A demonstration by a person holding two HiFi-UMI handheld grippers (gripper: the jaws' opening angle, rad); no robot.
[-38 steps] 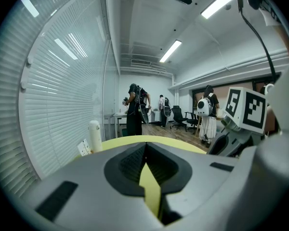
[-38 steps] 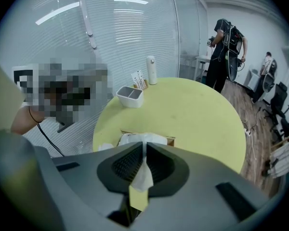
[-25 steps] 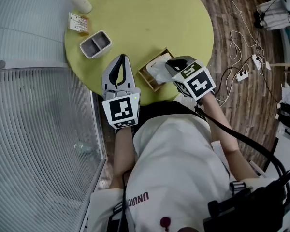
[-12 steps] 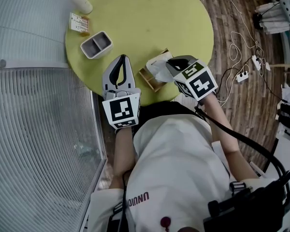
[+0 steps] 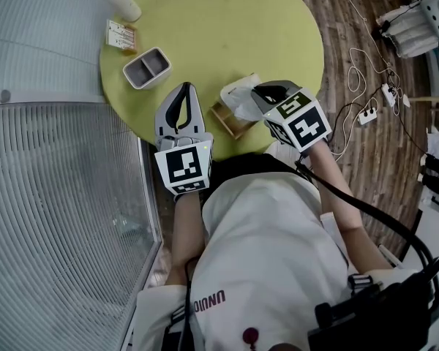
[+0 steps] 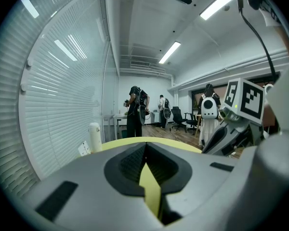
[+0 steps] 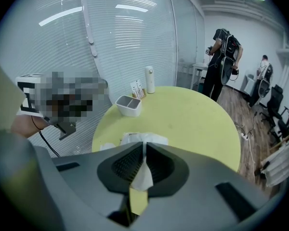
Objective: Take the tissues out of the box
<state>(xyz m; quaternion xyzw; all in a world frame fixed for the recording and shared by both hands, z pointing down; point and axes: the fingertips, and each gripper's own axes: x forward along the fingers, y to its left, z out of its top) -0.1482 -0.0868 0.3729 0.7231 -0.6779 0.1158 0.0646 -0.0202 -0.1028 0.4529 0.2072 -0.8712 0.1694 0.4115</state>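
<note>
A wooden tissue box [image 5: 229, 118] sits at the near edge of the round yellow-green table [image 5: 219, 28]. A white tissue [image 5: 241, 97] rises out of it and runs into my right gripper [image 5: 259, 93], which is shut on it. In the right gripper view the tissue [image 7: 143, 174] is pinched between the dark pads, with more of it bunched past the jaw tips. My left gripper [image 5: 183, 93] rests just left of the box, shut with nothing in it; its own view shows the pads [image 6: 135, 161] meeting at the tip.
A white two-compartment holder [image 5: 145, 67], a small card stand [image 5: 118, 34] and a white bottle [image 5: 118, 0] stand at the table's far left. A glass wall with blinds [image 5: 58, 196] runs along the left. Cables and a power strip [image 5: 367, 113] lie on the wooden floor at right.
My right gripper has lifted slightly up and away from the box, and the tissue has come further out, standing higher and fuller. The left gripper has stayed still.
</note>
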